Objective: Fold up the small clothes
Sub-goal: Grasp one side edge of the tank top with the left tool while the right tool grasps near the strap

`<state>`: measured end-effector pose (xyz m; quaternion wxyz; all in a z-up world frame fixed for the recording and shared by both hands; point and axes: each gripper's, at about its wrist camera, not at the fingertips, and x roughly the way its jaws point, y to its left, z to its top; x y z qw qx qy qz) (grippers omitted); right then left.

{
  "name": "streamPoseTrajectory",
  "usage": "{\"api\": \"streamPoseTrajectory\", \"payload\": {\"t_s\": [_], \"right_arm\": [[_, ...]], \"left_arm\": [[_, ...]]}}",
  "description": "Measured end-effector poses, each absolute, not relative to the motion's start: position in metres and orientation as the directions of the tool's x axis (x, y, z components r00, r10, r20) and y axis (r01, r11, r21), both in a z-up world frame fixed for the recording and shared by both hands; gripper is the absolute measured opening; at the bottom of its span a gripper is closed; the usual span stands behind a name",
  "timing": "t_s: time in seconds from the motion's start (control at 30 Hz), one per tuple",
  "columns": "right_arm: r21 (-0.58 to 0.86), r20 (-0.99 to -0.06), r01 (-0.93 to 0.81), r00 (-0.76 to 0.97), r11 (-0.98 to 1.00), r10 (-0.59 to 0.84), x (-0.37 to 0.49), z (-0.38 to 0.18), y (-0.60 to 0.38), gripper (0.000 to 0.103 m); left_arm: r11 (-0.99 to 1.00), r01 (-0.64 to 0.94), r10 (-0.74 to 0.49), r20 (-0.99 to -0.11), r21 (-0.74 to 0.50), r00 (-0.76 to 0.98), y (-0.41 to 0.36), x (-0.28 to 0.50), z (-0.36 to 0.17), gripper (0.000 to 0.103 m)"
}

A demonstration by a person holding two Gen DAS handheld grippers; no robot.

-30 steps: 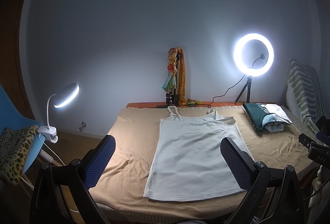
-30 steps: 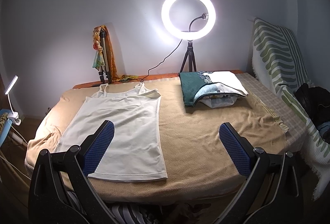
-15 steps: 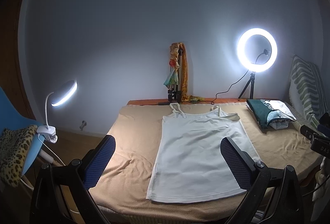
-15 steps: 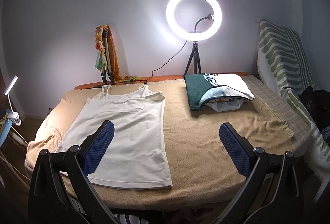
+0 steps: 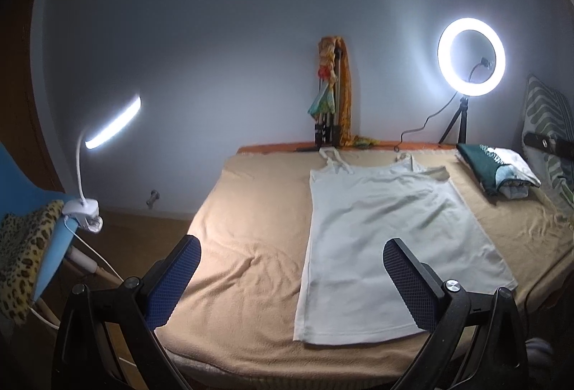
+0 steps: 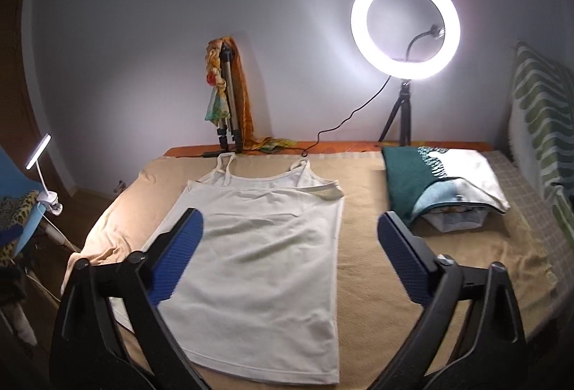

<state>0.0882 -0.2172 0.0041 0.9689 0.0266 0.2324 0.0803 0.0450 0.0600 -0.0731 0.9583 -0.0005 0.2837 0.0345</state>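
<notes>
A white strappy tank top [image 5: 380, 232] lies flat and unfolded on the tan blanket [image 5: 251, 232], straps toward the wall; it also shows in the right wrist view [image 6: 265, 253]. My left gripper [image 5: 290, 278] is open and empty, held above the near edge of the bed over the top's lower left hem. My right gripper [image 6: 287, 261] is open and empty, above the top's lower right part, with its left finger [image 6: 175, 257] over the fabric. Neither touches the cloth.
A stack of folded clothes [image 6: 445, 189] lies at the back right of the bed. A ring light [image 6: 405, 27] and a tripod with a scarf [image 6: 226, 95] stand by the wall. A striped cushion [image 6: 541, 124] is at right. A clip lamp [image 5: 107, 128] and blue chair [image 5: 32, 217] are at left.
Both grippers have moved forward and closer to the bed, so the tank top looks larger. The right gripper has shifted left over the top. Both stay open.
</notes>
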Motion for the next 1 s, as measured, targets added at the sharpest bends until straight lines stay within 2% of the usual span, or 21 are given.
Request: {"api": "streamPoseTrajectory", "payload": {"t_s": [0.13,0.4,0.57,0.7,1.0], "right_arm": [[0.100,-0.488,-0.191,0.846,0.977,0.215,0.122,0.002,-0.203,0.086],[0.128,-0.570,-0.343,0.742,0.931,0.352,0.181,-0.005,-0.141,0.061],[0.159,-0.615,-0.407,0.672,0.900,0.413,0.217,-0.017,-0.094,0.057],[0.208,-0.653,-0.426,0.610,0.881,0.449,0.251,-0.033,-0.062,0.052],[0.256,-0.739,-0.418,0.497,0.871,0.455,0.328,-0.074,0.005,0.045]], "left_arm": [[0.999,-0.049,0.032,-0.604,-0.010,0.796,0.071,0.049,-0.100,0.096],[0.985,-0.040,-0.096,-0.716,-0.170,0.692,0.088,0.066,-0.159,0.079],[0.965,-0.046,-0.166,-0.742,-0.257,0.650,0.095,0.078,-0.186,0.072],[0.945,-0.042,-0.226,-0.742,-0.324,0.631,0.098,0.087,-0.198,0.060],[0.940,0.002,-0.270,-0.743,-0.340,0.612,0.089,0.102,-0.211,0.046]]}}
